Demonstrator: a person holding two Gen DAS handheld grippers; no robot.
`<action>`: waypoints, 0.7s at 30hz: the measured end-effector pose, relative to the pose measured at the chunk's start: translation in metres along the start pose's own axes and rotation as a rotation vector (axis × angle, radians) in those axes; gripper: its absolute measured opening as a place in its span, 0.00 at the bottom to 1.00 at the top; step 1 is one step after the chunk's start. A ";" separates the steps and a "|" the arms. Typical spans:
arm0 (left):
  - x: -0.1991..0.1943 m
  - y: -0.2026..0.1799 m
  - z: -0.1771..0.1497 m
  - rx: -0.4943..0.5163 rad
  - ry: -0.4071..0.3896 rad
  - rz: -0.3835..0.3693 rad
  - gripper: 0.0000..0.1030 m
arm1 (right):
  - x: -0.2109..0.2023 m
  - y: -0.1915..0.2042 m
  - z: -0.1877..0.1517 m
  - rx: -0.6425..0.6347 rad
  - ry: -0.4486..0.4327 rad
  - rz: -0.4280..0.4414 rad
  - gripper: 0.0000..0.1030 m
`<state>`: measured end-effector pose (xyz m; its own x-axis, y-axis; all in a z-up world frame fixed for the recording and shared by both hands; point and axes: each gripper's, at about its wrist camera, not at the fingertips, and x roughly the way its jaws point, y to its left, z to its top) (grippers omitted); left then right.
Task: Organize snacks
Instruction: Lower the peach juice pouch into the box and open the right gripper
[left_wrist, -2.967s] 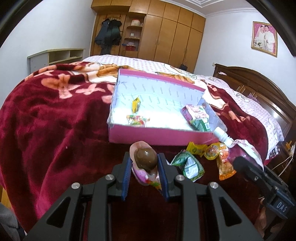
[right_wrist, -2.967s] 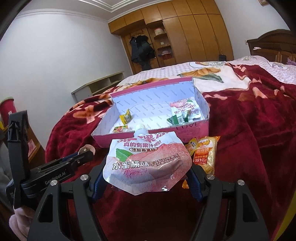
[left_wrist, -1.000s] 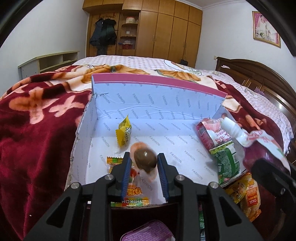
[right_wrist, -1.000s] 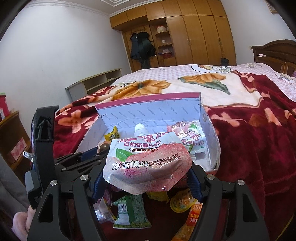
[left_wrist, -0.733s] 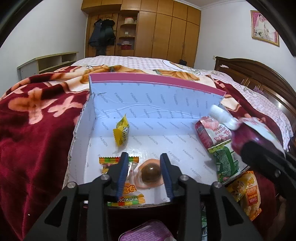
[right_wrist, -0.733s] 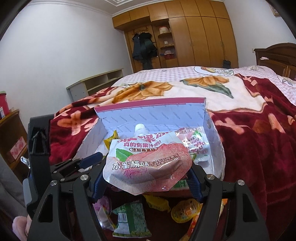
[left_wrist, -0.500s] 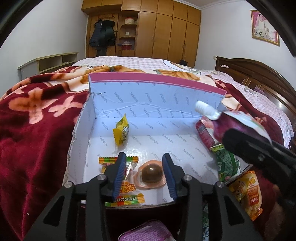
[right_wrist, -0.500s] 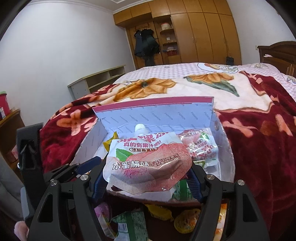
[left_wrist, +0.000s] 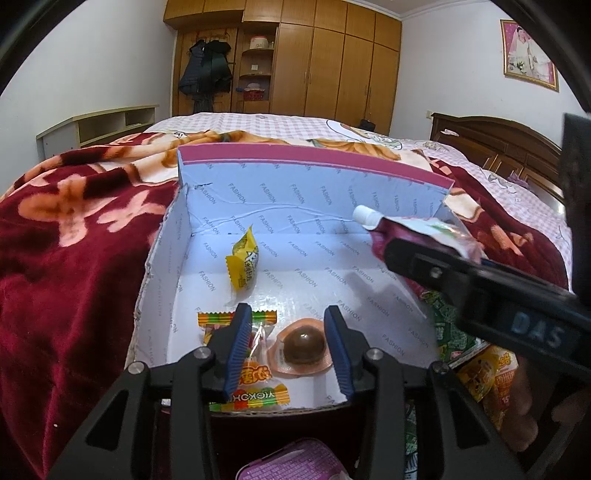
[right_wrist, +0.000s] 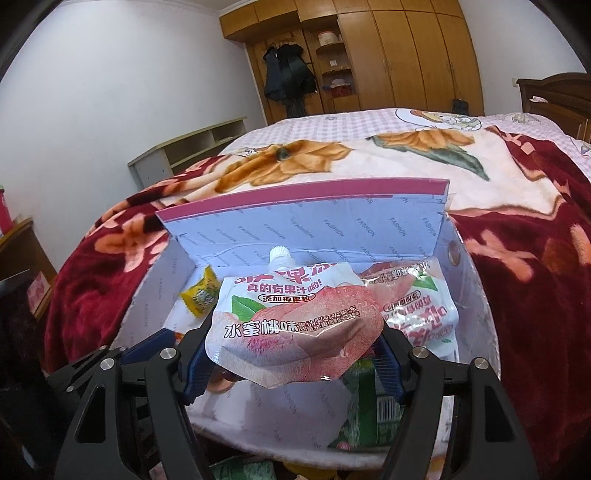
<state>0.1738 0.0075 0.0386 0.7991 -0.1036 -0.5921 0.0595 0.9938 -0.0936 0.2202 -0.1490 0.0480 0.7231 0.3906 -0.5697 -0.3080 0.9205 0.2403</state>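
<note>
The pink box (left_wrist: 314, 173) with a pale printed lining lies open on the red blanket. On its floor near the front edge sits a round chocolate in a pink cup (left_wrist: 303, 347). My left gripper (left_wrist: 288, 312) stands open around it, with both pads clear of it. My right gripper (right_wrist: 293, 354) is shut on a peach jelly pouch (right_wrist: 295, 314) with a white cap, held over the right half of the box (right_wrist: 303, 221). The left wrist view shows that pouch (left_wrist: 406, 229) and the right gripper's arm entering from the right.
In the box lie a yellow candy (left_wrist: 243, 266), a striped clear wrapper (left_wrist: 255, 373) and a second peach pouch (right_wrist: 417, 306). Green (left_wrist: 447, 328) and orange packets (left_wrist: 487, 373) lie on the blanket at the front right. A purple lid (left_wrist: 291, 461) shows below.
My left jaws parted and let the chocolate cup down onto the box floor. My right gripper carried the pouch forward over the box.
</note>
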 end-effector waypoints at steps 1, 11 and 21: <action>0.000 0.000 0.000 0.001 0.000 0.000 0.41 | 0.003 -0.002 0.000 0.008 0.010 0.005 0.71; 0.000 0.000 0.000 0.001 0.000 0.002 0.42 | 0.011 -0.001 0.002 -0.010 0.011 -0.008 0.72; 0.000 0.000 0.000 0.002 0.001 0.001 0.42 | 0.005 -0.003 0.007 0.017 0.009 0.012 0.80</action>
<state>0.1738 0.0077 0.0386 0.7988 -0.1024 -0.5928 0.0594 0.9940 -0.0916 0.2292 -0.1498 0.0495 0.7138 0.4021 -0.5734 -0.3065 0.9155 0.2605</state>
